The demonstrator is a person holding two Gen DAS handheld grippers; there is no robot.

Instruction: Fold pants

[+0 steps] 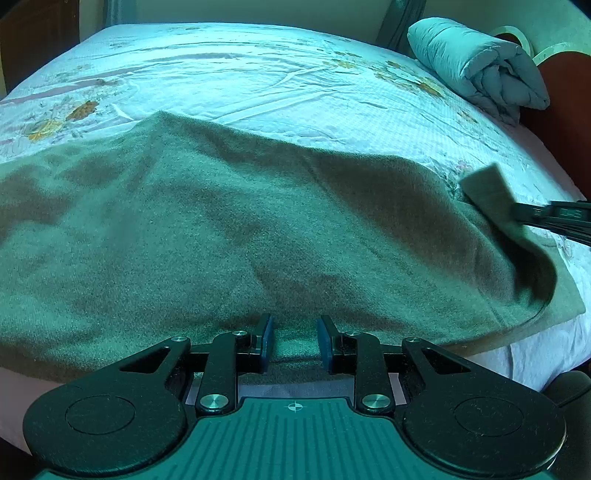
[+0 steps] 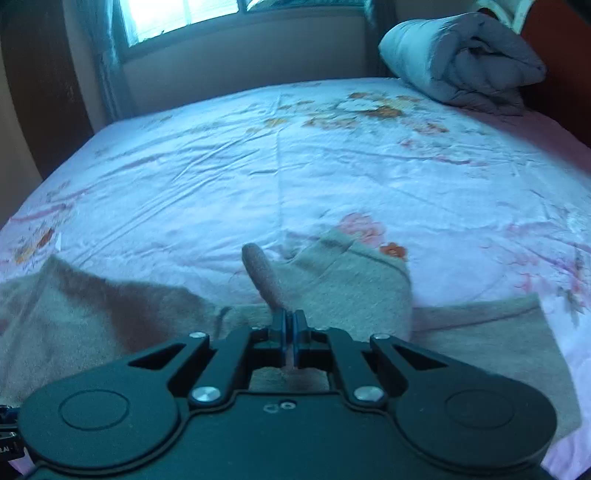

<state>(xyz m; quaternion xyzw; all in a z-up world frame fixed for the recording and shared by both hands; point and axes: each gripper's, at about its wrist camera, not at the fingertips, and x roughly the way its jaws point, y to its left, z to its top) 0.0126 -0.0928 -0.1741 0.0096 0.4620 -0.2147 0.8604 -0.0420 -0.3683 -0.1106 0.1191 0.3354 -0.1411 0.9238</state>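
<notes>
- The pants (image 1: 229, 236), a fuzzy grey-green fabric, lay spread over the near part of the bed (image 1: 258, 74), filling the middle and lower left of the left wrist view and reaching the mattress edge at lower right.
- The left gripper (image 1: 295, 343) sat at the bottom centre of its view, its 2 blue pads a little apart with the near hem of the pants between them; whether the pads pressed on the cloth could not be told.
- The right gripper (image 2: 290, 325) sat at the bottom centre of its own view with its jaws brought together, pinching a raised fold of the pants (image 2: 347, 280) that stood up just above the fingertips, with a rolled edge to its left.
- In the left wrist view, the right gripper (image 1: 517, 214) came in from the right edge, holding a lifted corner of the pants above the flat layer.
- The rest of the pants lay flat to the lower left and lower right of the right wrist view.
- A floral sheet covered the bed, creased in places.
- A rolled grey quilt (image 2: 465, 59) rested at the upper right corner of the bed.
- A window (image 2: 184, 14) showed at the upper left of the right wrist view.
</notes>
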